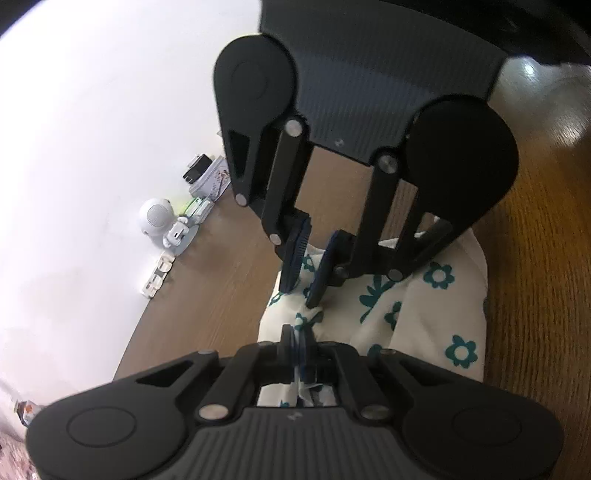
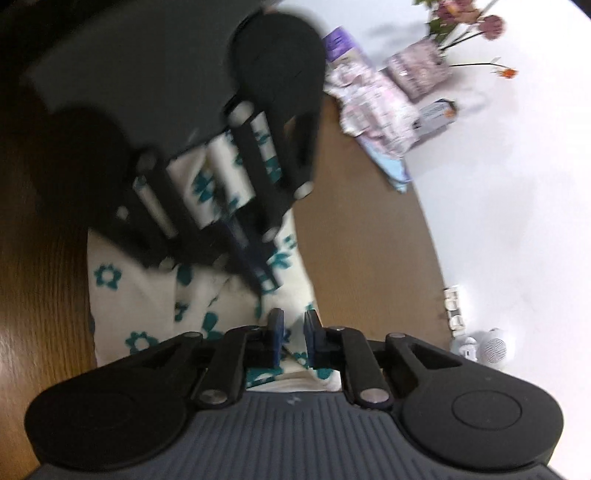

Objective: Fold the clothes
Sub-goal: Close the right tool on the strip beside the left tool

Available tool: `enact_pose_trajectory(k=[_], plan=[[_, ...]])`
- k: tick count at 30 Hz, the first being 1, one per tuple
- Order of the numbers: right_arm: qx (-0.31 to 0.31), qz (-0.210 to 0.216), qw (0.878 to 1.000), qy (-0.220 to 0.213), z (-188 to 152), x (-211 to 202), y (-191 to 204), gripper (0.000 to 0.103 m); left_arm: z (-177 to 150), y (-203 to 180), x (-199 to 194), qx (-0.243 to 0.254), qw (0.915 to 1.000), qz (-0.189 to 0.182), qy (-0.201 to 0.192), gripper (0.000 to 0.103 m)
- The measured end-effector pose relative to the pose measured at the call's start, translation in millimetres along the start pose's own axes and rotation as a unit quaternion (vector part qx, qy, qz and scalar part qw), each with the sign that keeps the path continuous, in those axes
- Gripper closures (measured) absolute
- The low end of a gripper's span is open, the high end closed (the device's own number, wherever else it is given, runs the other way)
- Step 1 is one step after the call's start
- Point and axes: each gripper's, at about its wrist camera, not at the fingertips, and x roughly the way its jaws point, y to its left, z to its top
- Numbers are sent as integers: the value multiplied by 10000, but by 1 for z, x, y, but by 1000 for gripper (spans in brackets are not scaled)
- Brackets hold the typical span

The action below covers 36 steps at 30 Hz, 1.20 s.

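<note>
A home, by the look of it; a lived-in domestic room. A wood-grain bench (image 1: 207,280) stands against a plain white wall (image 1: 92,110). Household clutter lines the wall edge: a small white robot-shaped figure with a speaker grille (image 1: 159,221), a white power strip (image 1: 157,275), small boxes and packets (image 1: 207,173). From the right wrist view, a bunch of dried or artificial flowers (image 2: 465,22) stands in a patterned box (image 2: 419,72), beside plastic-wrapped packs printed in purple and pink (image 2: 369,99). A cream garment with teal flowers (image 1: 436,306) lies on the wood.
</note>
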Motion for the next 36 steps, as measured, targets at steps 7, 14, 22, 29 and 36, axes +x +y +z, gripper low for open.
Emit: enact_pose_trajectory(k=[7, 14, 22, 29, 36], plan=[[368, 194, 9989, -208, -6, -21, -13, 89, 1, 1, -3, -19, 9999, 108, -29, 101], [64, 149, 9998, -123, 2, -2, -8, 90, 2, 0, -11, 143, 9996, 237, -66, 101], [-173, -202, 9996, -47, 5, 18, 1, 100, -6, 37, -31, -1191, 9918, -288, -357, 95], [-127, -265, 9996, 14, 0, 21, 8, 99, -21, 78, -4, -2107, 9753, -666, -8, 95], [647, -178, 9977, -40, -5, 5, -11, 95, -22, 72, 9, -2032, 9757, -812, 74, 102]])
